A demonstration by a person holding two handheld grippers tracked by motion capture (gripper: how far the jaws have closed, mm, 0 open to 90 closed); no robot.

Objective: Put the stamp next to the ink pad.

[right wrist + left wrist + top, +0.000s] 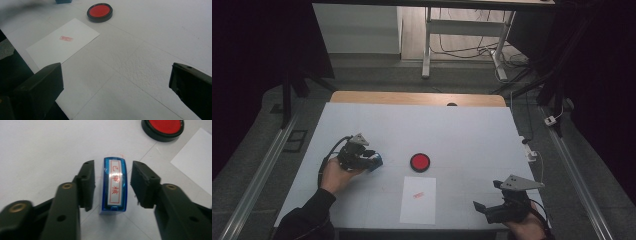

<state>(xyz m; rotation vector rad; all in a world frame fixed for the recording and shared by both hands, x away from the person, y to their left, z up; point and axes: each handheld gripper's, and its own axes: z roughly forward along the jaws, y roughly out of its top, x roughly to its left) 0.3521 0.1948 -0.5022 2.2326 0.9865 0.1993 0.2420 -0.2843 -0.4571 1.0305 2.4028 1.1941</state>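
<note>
Blue and clear plastic made up the stamp, which stood on the white table to the left of the red ink pad. In the left gripper view the stamp sat squarely between the two black jaws of the left gripper, its label with red characters facing up. A narrow gap showed on each side, so the jaws were parted a little wider than the stamp and neither one touched it. Faint red marks lay on the table just beyond the stamp's far end. In the high view the left gripper lay left of the ink pad with the stamp at its tip, the person's left hand behind it.

Below the ink pad, towards the person, lay a sheet of white paper with a small red print on it. The right gripper was well to the right of the ink pad and nearer the table's front edge, right of the paper. Its jaws were spread wide with nothing between them, and the right gripper view showed bare table between the jaws, with the paper and ink pad farther off
</note>
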